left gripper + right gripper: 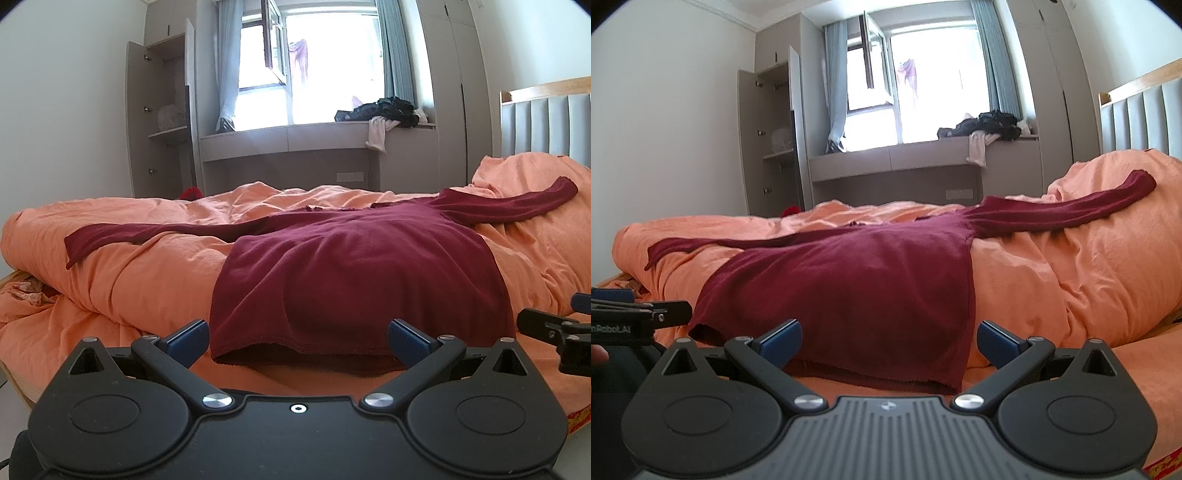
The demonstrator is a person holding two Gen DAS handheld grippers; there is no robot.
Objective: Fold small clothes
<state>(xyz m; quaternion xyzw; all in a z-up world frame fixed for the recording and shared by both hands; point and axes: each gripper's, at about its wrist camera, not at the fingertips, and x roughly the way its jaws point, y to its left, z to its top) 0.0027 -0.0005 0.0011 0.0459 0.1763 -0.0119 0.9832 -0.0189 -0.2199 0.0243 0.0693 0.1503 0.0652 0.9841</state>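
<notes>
Nearest each camera, the left gripper point(298, 341) and the right gripper point(889, 341) both stand wide apart at the jaws, holding nothing and touching no cloth; each faces the hem point(306, 352) of a dark red long-sleeved shirt point(354, 266) from just in front of it. The shirt lies spread flat on the rumpled orange duvet point(140, 273) of the bed, body toward the cameras, one sleeve point(147, 236) stretched out to the left and the other sleeve point(1071, 212) running right, up onto the raised bedding. The fabric appears a thin, soft knit: light, limp, likely to sag and drag on the duvet when lifted. Sensible holds are judged to be the two hem corners, or a cuff with its shoulder seam, pinching one layer of edge.
</notes>
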